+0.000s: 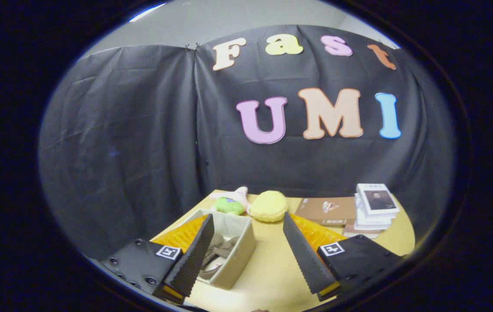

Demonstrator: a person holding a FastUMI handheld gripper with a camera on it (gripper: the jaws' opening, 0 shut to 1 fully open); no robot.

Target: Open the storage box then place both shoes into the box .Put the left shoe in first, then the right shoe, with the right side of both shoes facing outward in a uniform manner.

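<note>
An open beige storage box (241,247) stands on the wooden table (272,264), just ahead of my left finger. Inside it lie grey-brown shoes (220,249), partly hidden by that finger; I cannot tell how they are turned. My gripper (248,220) is held above the table with its fingers wide apart and nothing between them. The left fingertip overlaps the box's near left side and the right finger hangs over bare table to the right of the box.
Beyond the box sit a green and pink plush toy (231,202) and a yellow plush (269,206). A brown flat book (327,210) and a stack of white books (375,206) lie at the table's far right. Black cloth walls close the back.
</note>
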